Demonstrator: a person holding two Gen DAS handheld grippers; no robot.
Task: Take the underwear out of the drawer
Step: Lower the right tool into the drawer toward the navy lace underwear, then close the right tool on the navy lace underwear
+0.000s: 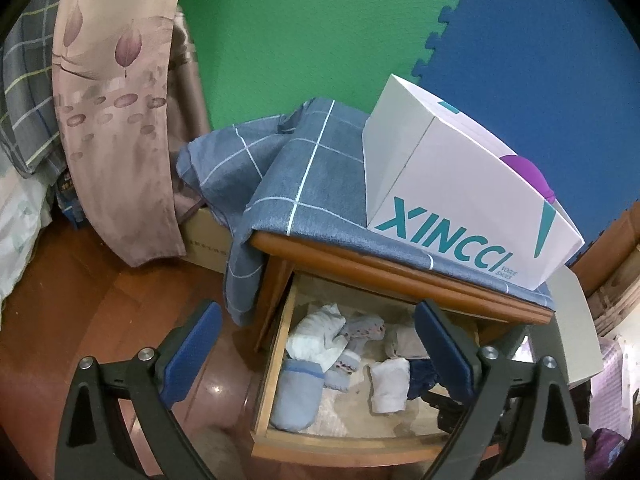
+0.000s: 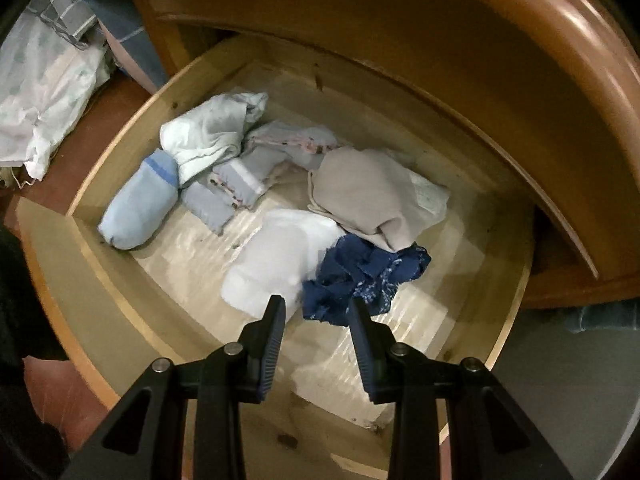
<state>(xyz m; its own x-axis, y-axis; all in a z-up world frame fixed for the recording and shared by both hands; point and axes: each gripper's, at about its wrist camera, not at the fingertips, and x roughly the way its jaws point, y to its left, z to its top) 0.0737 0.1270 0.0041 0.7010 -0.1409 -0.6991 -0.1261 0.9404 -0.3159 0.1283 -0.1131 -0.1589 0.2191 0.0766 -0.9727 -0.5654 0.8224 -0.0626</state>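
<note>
The wooden drawer [image 2: 100, 280] stands pulled out, with several pieces of laundry lying in it. Crumpled navy underwear [image 2: 360, 276] lies at the front right, beside a folded white piece [image 2: 276, 260] and below a beige one [image 2: 360, 196]. A light blue roll [image 2: 136, 212] lies at the left. My right gripper [image 2: 316, 302] points down into the drawer, open, its tips just short of the navy underwear and nothing between them. My left gripper [image 1: 318, 307] hangs wide open above the drawer [image 1: 276, 360], holding nothing. From there the navy underwear [image 1: 420, 376] shows partly behind its right finger.
The nightstand's top [image 2: 520, 80] overhangs the drawer's back. On it lie a blue checked cloth [image 1: 312, 184] and a white XINCCI shoe box [image 1: 460, 200]. A patterned curtain [image 1: 112, 120] hangs at the left over the wooden floor [image 1: 100, 300].
</note>
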